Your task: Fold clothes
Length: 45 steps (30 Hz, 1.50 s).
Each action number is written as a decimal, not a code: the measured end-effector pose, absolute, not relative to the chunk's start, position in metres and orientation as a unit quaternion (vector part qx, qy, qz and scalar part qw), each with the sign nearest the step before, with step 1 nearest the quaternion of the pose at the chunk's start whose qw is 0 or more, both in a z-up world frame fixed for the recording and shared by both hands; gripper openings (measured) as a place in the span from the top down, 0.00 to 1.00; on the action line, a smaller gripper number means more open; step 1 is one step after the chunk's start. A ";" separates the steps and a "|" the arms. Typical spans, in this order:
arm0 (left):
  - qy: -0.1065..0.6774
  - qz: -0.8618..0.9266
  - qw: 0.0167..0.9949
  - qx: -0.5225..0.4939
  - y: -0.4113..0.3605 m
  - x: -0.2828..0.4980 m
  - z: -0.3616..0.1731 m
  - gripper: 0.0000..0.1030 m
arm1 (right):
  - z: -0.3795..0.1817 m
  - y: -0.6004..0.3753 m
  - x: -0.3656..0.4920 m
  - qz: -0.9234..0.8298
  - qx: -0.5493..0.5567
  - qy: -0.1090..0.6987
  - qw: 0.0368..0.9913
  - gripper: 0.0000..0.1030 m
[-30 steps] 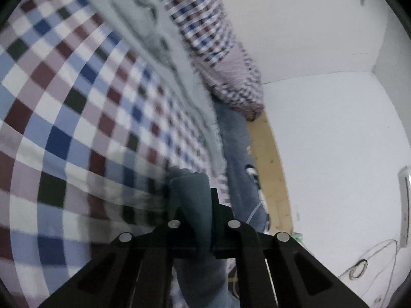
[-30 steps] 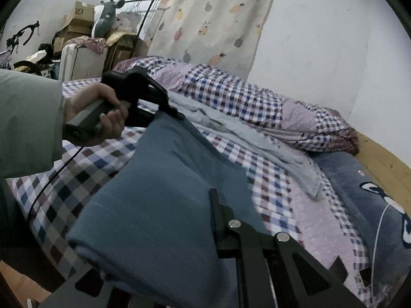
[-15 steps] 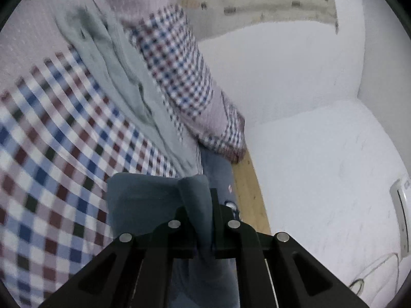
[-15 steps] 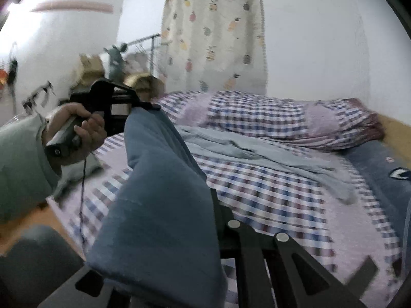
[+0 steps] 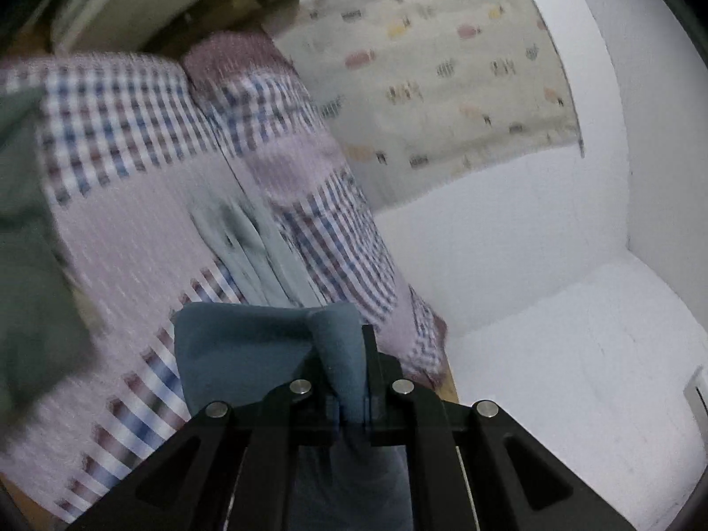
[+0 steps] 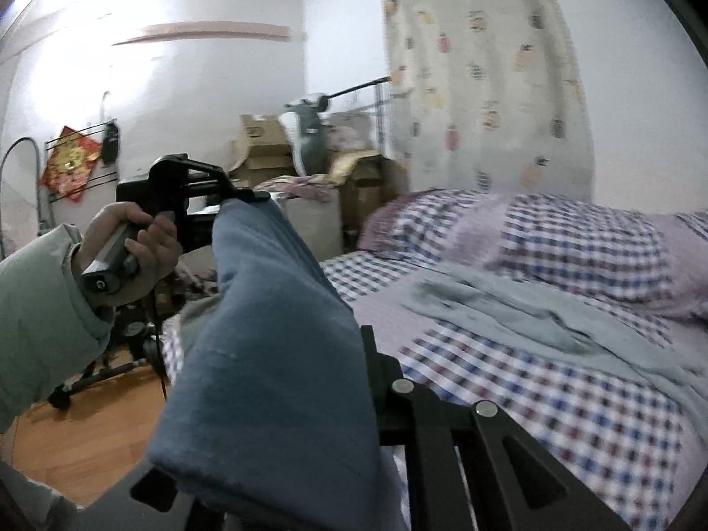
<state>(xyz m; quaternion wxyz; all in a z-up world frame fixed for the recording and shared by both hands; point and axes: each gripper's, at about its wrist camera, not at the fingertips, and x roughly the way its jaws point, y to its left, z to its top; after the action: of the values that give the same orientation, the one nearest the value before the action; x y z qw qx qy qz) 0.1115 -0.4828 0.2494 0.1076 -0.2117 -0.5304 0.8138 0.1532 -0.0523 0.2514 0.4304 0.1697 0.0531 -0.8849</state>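
Both grippers clamp the blue garment [image 6: 265,354]: left gripper [image 5: 352,402], right gripper [image 6: 354,402], held clear above the bed [image 6: 553,398]. Keep edge taut, level; frames blurry, probably aligned.

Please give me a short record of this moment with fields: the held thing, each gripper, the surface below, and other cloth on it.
held thing: blue garment, stretched between both grippers
left gripper: shut on blue garment
right gripper: shut on blue garment
left hand: wraps the gripper handle
surface: bed with checked sheet
other cloth: grey garment lying on the bed
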 end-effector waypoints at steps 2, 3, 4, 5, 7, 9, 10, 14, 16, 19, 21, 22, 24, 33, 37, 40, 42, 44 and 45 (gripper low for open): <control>-0.532 0.819 0.083 -0.199 -0.514 0.114 0.251 0.95 | 0.252 -0.084 0.138 -0.875 0.168 0.057 0.450 0.94; -0.533 0.820 0.073 -0.194 -0.528 0.116 0.251 0.95 | 0.251 -0.099 0.131 -0.871 0.167 0.060 0.458 0.94; -0.534 0.822 0.063 -0.189 -0.542 0.117 0.251 0.95 | 0.250 -0.115 0.123 -0.867 0.164 0.065 0.466 0.94; -0.534 0.824 0.054 -0.184 -0.556 0.117 0.251 0.95 | 0.249 -0.129 0.116 -0.864 0.162 0.068 0.472 0.94; -0.532 0.827 0.039 -0.178 -0.579 0.116 0.250 0.95 | 0.247 -0.158 0.103 -0.859 0.160 0.074 0.481 0.94; -0.529 0.830 0.022 -0.177 -0.601 0.111 0.248 0.95 | 0.244 -0.184 0.088 -0.856 0.159 0.081 0.486 0.94; -0.527 0.831 0.013 -0.176 -0.613 0.109 0.247 0.95 | 0.242 -0.195 0.082 -0.854 0.159 0.083 0.488 0.94; -0.519 0.837 -0.010 -0.173 -0.647 0.097 0.244 0.95 | 0.233 -0.242 0.056 -0.851 0.156 0.093 0.492 0.94; -0.514 0.841 -0.018 -0.169 -0.661 0.092 0.243 0.96 | 0.230 -0.263 0.044 -0.851 0.155 0.097 0.493 0.94; -0.513 0.843 -0.024 -0.159 -0.682 0.088 0.240 0.96 | 0.223 -0.288 0.031 -0.850 0.155 0.100 0.493 0.94; -0.513 0.844 -0.032 -0.154 -0.696 0.090 0.237 0.96 | 0.218 -0.305 0.027 -0.850 0.150 0.106 0.494 0.94; -0.511 0.845 -0.035 -0.153 -0.701 0.091 0.237 0.96 | 0.215 -0.312 0.027 -0.850 0.145 0.110 0.494 0.94; -0.508 0.848 -0.038 -0.146 -0.711 0.098 0.234 0.96 | 0.208 -0.324 0.030 -0.849 0.138 0.114 0.498 0.94; -0.505 0.847 -0.060 -0.154 -0.744 0.155 0.180 0.96 | 0.150 -0.354 0.122 -0.828 0.071 0.235 0.503 0.94; -0.521 0.836 -0.076 -0.152 -0.761 0.192 0.146 0.96 | 0.121 -0.366 0.170 -0.797 0.040 0.305 0.519 0.94; -0.523 0.830 -0.101 -0.165 -0.770 0.212 0.123 0.96 | 0.097 -0.379 0.193 -0.770 0.051 0.339 0.539 0.94; -0.523 0.826 -0.115 -0.174 -0.776 0.222 0.107 0.96 | 0.083 -0.386 0.202 -0.754 0.064 0.355 0.549 0.94; -0.514 0.826 -0.131 -0.190 -0.780 0.227 0.093 0.96 | 0.069 -0.391 0.209 -0.740 0.081 0.368 0.556 0.93; -0.510 0.826 -0.137 -0.197 -0.781 0.229 0.086 0.96 | 0.064 -0.393 0.210 -0.736 0.088 0.373 0.558 0.93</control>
<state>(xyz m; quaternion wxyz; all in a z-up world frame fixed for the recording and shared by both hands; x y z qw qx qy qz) 0.2286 -0.7812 0.0864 -0.1375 -0.1973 -0.5100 0.8258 0.2103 -0.3933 0.0638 0.5583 0.0883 0.3728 -0.7359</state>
